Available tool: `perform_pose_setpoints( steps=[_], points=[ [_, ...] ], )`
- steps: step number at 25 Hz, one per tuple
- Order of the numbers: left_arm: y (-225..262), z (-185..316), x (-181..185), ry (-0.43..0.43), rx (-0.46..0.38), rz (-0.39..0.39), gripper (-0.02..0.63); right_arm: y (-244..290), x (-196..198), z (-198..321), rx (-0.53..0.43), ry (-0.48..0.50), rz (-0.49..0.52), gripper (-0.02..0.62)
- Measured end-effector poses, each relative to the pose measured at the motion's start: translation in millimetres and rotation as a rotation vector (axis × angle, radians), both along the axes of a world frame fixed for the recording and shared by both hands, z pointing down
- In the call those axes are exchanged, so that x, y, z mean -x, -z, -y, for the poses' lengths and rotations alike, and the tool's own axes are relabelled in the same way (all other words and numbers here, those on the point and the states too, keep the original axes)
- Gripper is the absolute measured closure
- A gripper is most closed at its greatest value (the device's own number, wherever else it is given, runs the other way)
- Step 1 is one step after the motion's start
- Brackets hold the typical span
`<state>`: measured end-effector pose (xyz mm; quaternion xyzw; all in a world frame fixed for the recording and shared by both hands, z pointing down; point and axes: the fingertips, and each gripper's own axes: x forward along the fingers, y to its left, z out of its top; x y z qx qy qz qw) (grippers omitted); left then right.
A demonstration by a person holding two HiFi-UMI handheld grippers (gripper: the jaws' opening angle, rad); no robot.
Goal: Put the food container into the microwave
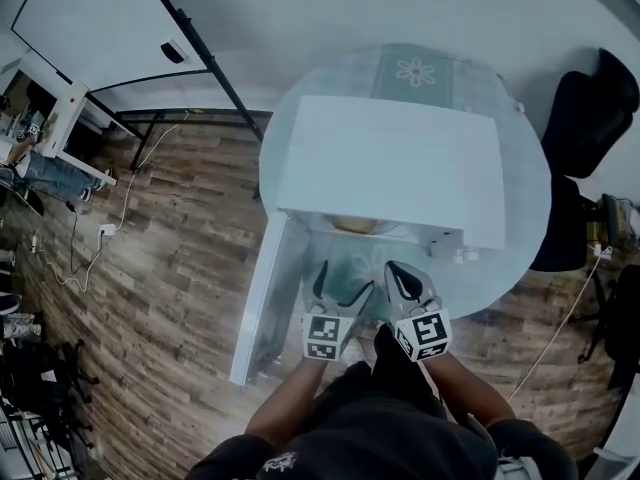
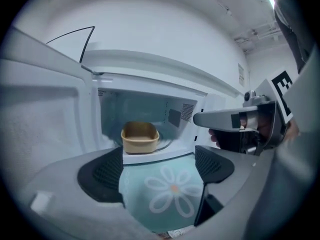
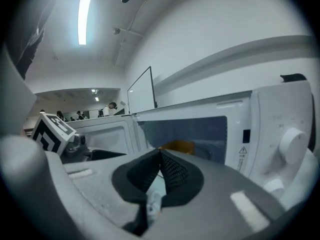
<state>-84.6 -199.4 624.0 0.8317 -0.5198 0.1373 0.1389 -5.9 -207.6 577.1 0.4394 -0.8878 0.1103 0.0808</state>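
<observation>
Round table [image 1: 522, 230] holds microwave [image 1: 400, 168], door [image 1: 262, 298] swung open. Tan container [image 2: 140, 137] sits inside, untouched by either gripper. Left gripper [image 2: 157, 166] jaws spread, empty. Right gripper [image 3: 160, 155] jaws pressed together, empty. Placement looks done; probably only door left to close.

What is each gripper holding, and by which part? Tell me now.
Nothing is held. The left gripper is open and empty, the right gripper is shut on nothing; the food container sits inside the microwave.

Glossy white microwave [image 1: 400, 168] above wood-grain floor [image 1: 160, 258]
</observation>
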Motion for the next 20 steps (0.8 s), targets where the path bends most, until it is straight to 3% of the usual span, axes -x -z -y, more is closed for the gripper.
perform_pose_setpoints(
  steps=[4,11,20],
  points=[
    [24,-19,5,0.009,-0.064,-0.024,0.228,13,6,-18,-0.028,0.001,-0.006,0.594],
    [58,-47,11,0.022,-0.166,-0.071,0.582,30,19,-51,-0.055,0.04,-0.017,0.594],
    [74,-68,22,0.029,-0.156,-0.072,0.601,52,30,-77,-0.099,0.058,-0.03,0.594]
  ],
)
